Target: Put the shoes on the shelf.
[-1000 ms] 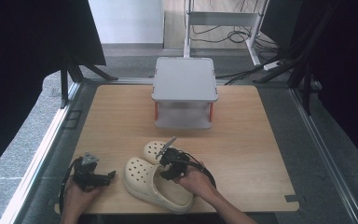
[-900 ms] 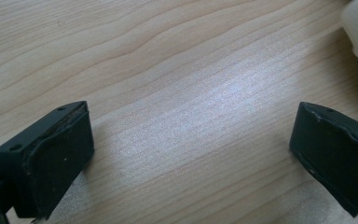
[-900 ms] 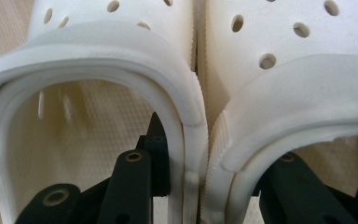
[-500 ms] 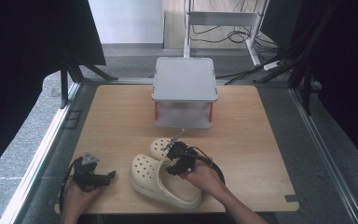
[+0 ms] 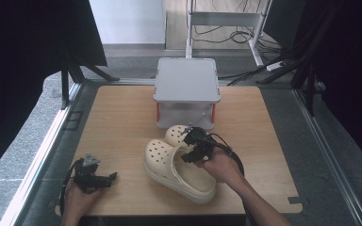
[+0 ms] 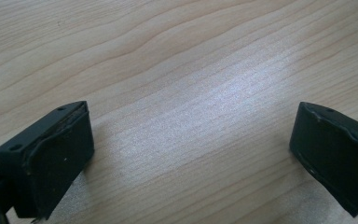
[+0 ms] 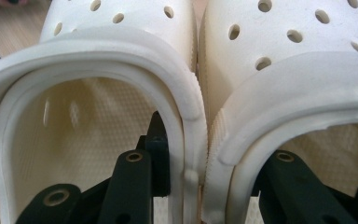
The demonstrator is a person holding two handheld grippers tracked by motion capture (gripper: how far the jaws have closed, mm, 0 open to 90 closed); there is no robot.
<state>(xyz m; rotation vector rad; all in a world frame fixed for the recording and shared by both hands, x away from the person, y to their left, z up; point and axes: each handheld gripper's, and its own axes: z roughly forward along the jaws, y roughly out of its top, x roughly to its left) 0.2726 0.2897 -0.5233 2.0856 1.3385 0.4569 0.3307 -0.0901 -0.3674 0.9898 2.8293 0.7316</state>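
High view: a pale wooden table (image 5: 122, 122) with visible grain, framed by metal rails, standing on a grey floor (image 5: 23, 141). Dark curtains (image 5: 28, 37) at both sides; beyond the far edge, a white metal stand (image 5: 226, 19) with cables trailing on the floor. On the far middle of the table, a small grey two-tier shelf (image 5: 186, 80) with orange posts. Just in front of it, two cream clogs side by side and touching — the near clog (image 5: 176, 169) large in view, the far clog (image 5: 178, 133) mostly hidden behind the right gripper (image 5: 195, 146), toe towards the shelf. Right hand (image 5: 221, 165) at the clogs' openings. Left gripper (image 5: 94, 176) low at the near left corner, held in the left hand (image 5: 78, 197), well apart from the clogs.

Left gripper view: jaws spread wide, empty, bare wood grain with a soft sheen between them.

Right gripper view: one black jaw inside each clog opening, the two adjoining side walls pinched together between them — clamped on both clogs, perforated uppers above.
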